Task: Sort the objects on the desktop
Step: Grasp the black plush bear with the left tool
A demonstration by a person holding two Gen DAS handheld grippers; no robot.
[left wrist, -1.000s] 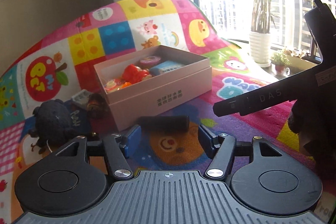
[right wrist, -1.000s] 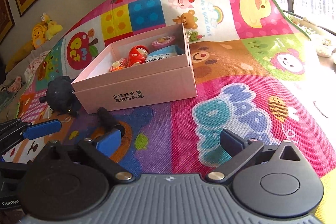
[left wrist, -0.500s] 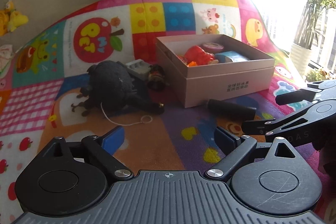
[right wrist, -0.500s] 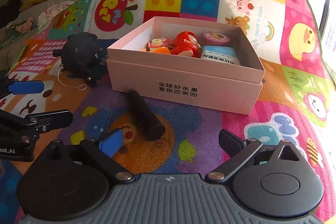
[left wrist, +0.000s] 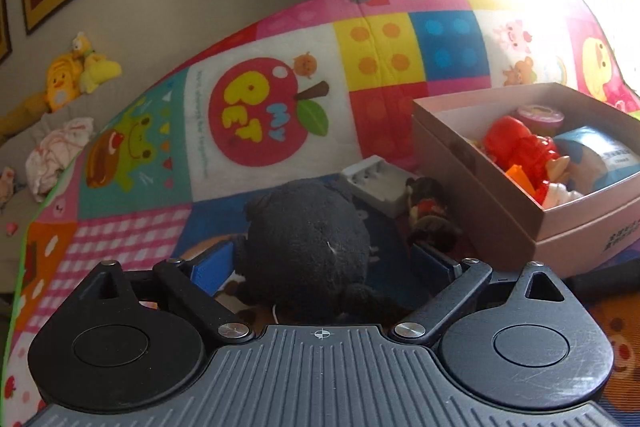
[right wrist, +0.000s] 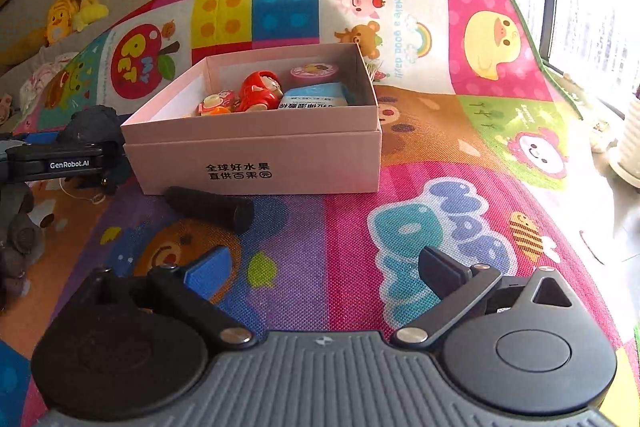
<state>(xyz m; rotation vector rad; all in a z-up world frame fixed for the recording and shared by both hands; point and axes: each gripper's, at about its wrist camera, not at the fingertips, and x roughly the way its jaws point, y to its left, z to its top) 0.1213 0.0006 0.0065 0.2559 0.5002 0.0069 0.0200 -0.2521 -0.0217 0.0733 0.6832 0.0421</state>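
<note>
Left wrist view: the left gripper (left wrist: 320, 263) stands wide apart, its blue pads either side of the black plush toy (left wrist: 308, 247), which lies on the colourful play mat (left wrist: 256, 115) right between the fingers; the pads look clear of the fur, not yet pressing. The toy reads as soft, light and squashy, so it should give under the pads and not slip; the round body is the place to take it, across its widest part, keeping clear of the thin white string under it. Beyond it lie a grey plastic piece (left wrist: 374, 185) and a small brown figure (left wrist: 430, 211), just beside the pink box (left wrist: 500, 227), which already holds a red toy (left wrist: 520, 151) and other bits

Right wrist view: the right gripper (right wrist: 324, 267) is also spread open with nothing between its fingers, hanging over bare mat. A black cylinder (right wrist: 212, 205) lies ahead and to the left of it, touching or just beside the box front; it looks stiff and smooth and likely to roll, so a grip across its middle suits it. The plush shows at the far left, behind the other tool's arm
</note>
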